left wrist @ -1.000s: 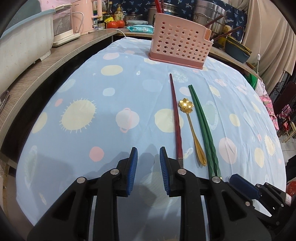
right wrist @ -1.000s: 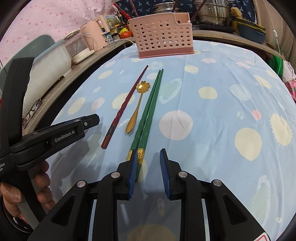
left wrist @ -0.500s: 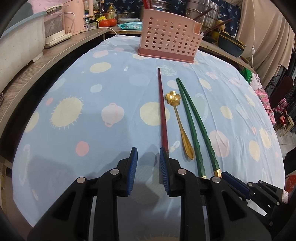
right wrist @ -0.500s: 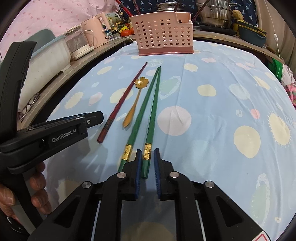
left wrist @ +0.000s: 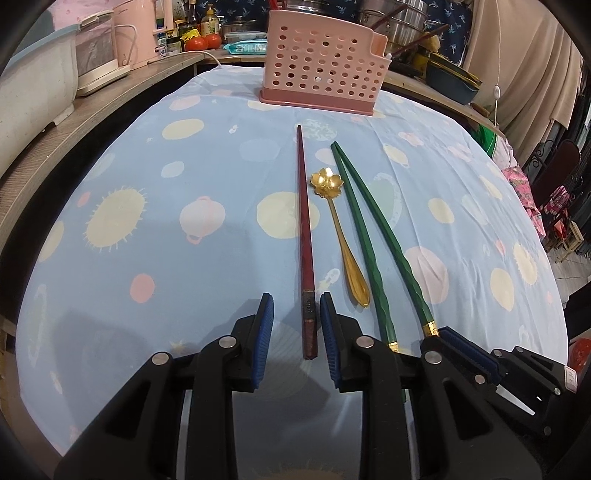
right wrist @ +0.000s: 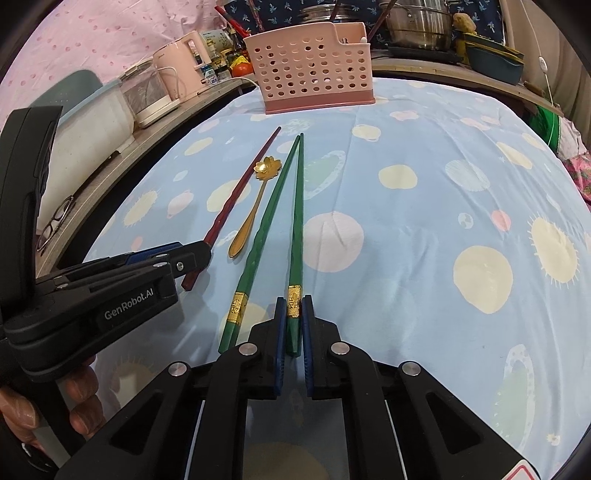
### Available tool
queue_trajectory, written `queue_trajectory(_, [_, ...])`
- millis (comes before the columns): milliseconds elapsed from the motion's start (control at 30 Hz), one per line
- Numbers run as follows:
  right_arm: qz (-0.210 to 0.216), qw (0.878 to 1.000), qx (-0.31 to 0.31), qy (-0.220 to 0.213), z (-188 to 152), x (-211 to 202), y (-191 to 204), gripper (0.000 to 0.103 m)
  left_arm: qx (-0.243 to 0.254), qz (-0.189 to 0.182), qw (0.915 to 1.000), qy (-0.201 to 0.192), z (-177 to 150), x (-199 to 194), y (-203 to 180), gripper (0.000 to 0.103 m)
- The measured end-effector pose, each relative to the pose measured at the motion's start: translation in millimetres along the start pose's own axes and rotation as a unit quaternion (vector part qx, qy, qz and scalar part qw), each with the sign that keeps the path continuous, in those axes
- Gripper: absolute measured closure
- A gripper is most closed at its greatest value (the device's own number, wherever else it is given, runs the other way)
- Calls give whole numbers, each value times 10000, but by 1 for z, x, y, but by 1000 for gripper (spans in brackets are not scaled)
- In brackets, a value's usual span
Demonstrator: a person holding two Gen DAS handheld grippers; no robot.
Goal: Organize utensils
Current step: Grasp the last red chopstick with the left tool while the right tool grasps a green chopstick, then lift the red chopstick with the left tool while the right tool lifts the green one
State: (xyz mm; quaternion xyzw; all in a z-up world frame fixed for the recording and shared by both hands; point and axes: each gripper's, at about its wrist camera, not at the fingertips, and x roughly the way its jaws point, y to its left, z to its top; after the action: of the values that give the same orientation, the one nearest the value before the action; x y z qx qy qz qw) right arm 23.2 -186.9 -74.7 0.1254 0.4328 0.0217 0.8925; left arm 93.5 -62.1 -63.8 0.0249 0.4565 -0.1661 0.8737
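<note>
A red chopstick [left wrist: 306,236] lies on the blue patterned cloth, its thick end between the open jaws of my left gripper [left wrist: 297,301]. A gold flower spoon [left wrist: 338,229] lies right of it, then two green chopsticks [left wrist: 364,236]. My right gripper [right wrist: 293,301] is shut on the right green chopstick [right wrist: 296,229] at its gold-banded end; the other green chopstick [right wrist: 258,243] lies free beside it. The red chopstick [right wrist: 236,199] and spoon [right wrist: 255,210] also show in the right wrist view, with my left gripper [right wrist: 192,258] around the red one's end. The pink perforated utensil basket [left wrist: 325,62] stands at the far end.
A wooden counter [left wrist: 74,122] runs along the left with a pink kettle [left wrist: 135,33], a clear appliance and a tub. Pots and bowls [left wrist: 450,77] stand behind the basket. Glasses [right wrist: 55,221] lie on the counter.
My left gripper has moved right so the red chopstick's end sits between its open jaws. My right gripper has closed tighter on the right green chopstick.
</note>
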Motion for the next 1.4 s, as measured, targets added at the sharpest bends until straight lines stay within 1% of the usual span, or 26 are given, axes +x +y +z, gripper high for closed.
queue_trajectory(300, [6,10000,31,-13,-1,-1,0,97,94,65,9999,-28,-3,1,-2,80])
queue_trajectory(333, [8,10000,31,-11,-1,-1,0,97,99,62,9999,-30,-3,1,-2,83])
queue_trajectory(367, [10,10000,32,-11,-1,-1,0,97,102,52,9999,-29,-4,1,-2,89])
queue_trajectory(467, [11,10000,39,-16,-1,-1,0,97,116,6,9999,-15,-5,0,-1,96])
queue_trajectory(600, [13,10000,46,-13,-1,-1,0,97,116,-41,9999,-2,-6,-1,-1,96])
queue_trajectory(733, [42,10000,72,0,-1,-1,-1,96,8,-134,9999,46,-5,-5,2,96])
queue_trajectory(967, [82,9998,143,-74,4,-9,-4,96,-119,-89,9999,-35,4,-18,7,96])
queue_trajectory(1167, [80,9993,157,-333,19,-25,-6,96,-198,-98,9995,-219,18,-35,12,96])
queue_trajectory(1400, [97,9970,187,-740,49,-47,-10,96,-253,-108,9982,-541,41,-56,16,96])
